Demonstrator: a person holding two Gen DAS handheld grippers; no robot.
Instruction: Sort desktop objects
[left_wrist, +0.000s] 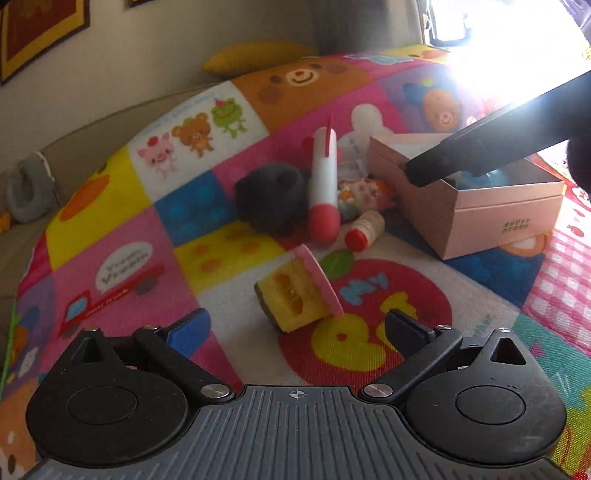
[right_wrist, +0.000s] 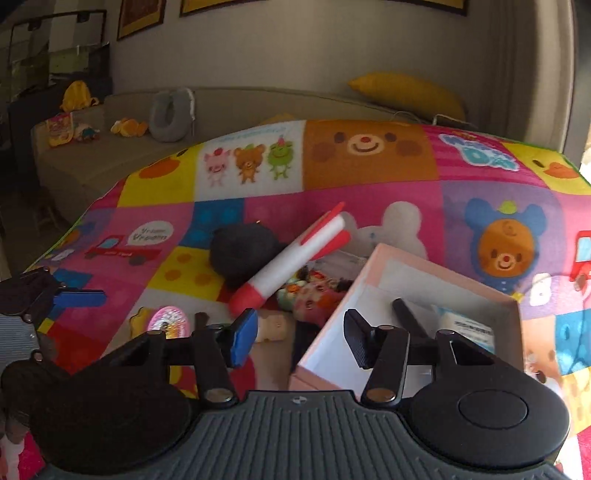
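My left gripper (left_wrist: 295, 328) is open and empty, low over the colourful mat, with a yellow toy wedge with a pink rim (left_wrist: 297, 291) lying just ahead between its fingers. Behind it lie a black plush (left_wrist: 271, 201), a white and red toy rocket (left_wrist: 323, 184), a small cork-like bottle with a red cap (left_wrist: 364, 229) and a patterned doll (left_wrist: 360, 194). My right gripper (right_wrist: 301, 339) is open and empty over the near left corner of an open pink box (right_wrist: 439, 280); in the left wrist view its dark finger (left_wrist: 480, 151) reaches over the box (left_wrist: 491, 214).
The mat (right_wrist: 369, 184) covers a table. A beige sofa (right_wrist: 110, 155) with a grey neck pillow (right_wrist: 168, 118), a yellow cushion (right_wrist: 406, 94) and small toys stands behind. Something white with print lies inside the box (right_wrist: 469, 326). A pink glittery toy (right_wrist: 168, 319) lies near left.
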